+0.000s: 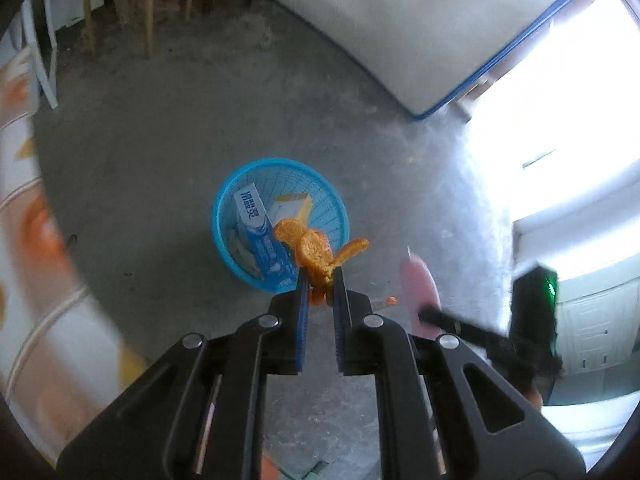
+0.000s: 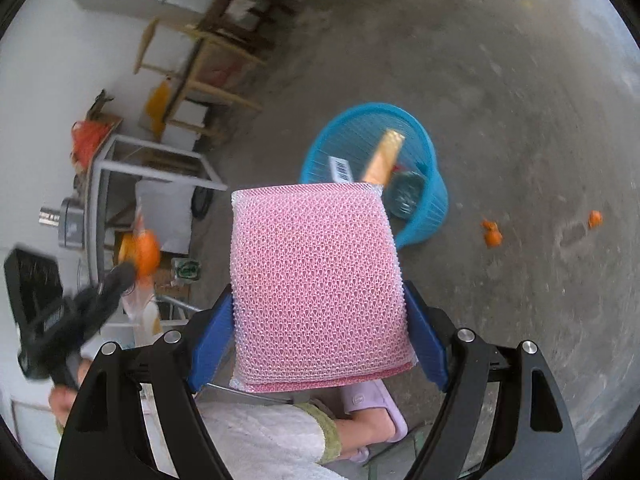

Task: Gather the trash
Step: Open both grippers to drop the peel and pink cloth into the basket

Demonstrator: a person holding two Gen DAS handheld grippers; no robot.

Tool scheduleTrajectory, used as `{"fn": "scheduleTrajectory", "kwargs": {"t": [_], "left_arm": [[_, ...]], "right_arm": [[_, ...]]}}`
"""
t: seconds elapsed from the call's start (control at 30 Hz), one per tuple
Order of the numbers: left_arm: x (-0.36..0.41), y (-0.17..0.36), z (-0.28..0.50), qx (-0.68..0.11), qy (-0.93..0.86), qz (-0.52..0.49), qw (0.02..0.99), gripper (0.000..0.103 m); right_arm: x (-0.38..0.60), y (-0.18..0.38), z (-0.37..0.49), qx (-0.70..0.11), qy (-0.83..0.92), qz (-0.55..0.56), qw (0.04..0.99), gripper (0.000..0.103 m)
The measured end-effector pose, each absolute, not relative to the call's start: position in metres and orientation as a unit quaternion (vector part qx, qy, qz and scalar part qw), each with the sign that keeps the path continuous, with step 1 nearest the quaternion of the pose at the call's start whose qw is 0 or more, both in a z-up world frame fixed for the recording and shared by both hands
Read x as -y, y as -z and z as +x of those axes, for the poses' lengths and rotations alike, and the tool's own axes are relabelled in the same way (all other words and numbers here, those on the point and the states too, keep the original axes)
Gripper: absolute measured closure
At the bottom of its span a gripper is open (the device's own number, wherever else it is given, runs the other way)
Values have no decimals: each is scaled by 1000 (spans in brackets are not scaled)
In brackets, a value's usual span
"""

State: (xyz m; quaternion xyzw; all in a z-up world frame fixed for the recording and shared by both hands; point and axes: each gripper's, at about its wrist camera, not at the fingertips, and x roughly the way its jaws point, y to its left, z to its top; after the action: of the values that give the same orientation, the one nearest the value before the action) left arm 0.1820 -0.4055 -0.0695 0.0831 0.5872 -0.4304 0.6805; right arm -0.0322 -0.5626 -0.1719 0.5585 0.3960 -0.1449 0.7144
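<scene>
**Onlooker 1:** Pink mesh sponge (image 2: pixel 320 288) fills the right wrist view, nearest thing by far. Right hand-held gripper (image 2: pixel 320 320) has it clenched across its width, blue pads spread wide on either side edge.

**Onlooker 2:** Noted. It looks soft and light, with a netted cover, so probably not slippery. Held by the flanks like that it should squash a bit but stay put, I'd judge.

**Onlooker 1:** Left hand-held gripper (image 1: pixel 320 276) is nearly closed, pinching orange peel (image 1: pixel 316 254) at its lower end. Peel curls out above the tips.

**Onlooker 2:** Thin, limp, likely to tear. A pinch low on the thickest fold seems the sensible hold; the loose lobes would rip.

**Onlooker 1:** Blue basket (image 1: pixel 224 204) sits on the concrete floor (image 1: pixel 160 152), below and ahead of both tools. A blue-and-white carton (image 1: pixel 262 236) and a yellow box (image 1: pixel 294 204) already lie inside.

**Onlooker 2:** More peel scraps (image 2: pixel 492 234) lie on the floor beside the basket, apart from it.

**Onlooker 1:** So both items are held above the floor, short of the basket, not yet dropped.
</scene>
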Motion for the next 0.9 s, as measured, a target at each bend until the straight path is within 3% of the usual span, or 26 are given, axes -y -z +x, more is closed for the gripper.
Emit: {"fn": "scheduleTrajectory", "kwargs": {"t": [0.17,0.2,0.23,0.3,0.53,0.77,0.9], "left_arm": [[474,106,202,-601,416,101,674,90],[482,111,205,-599,416,103,677,78],[492,119,207,-596,415,111,679,57],[505,132,217,-591,398,121,691,46],[492,136,229,-609,400,80,681,46],[431,69,224,-570,420,57,704,45],[374,25,212,-536,426,47,727,36]], "right_arm": [[571,189,-39,-392,153,573,703,25],[575,191,-39,-390,155,575,702,25],[578,193,-39,-389,156,575,703,25],[585,194,-38,-388,158,570,706,25],[599,204,-4,-398,159,538,726,25],[610,222,89,-472,156,453,740,23],[616,247,157,-513,179,382,748,19]]}}
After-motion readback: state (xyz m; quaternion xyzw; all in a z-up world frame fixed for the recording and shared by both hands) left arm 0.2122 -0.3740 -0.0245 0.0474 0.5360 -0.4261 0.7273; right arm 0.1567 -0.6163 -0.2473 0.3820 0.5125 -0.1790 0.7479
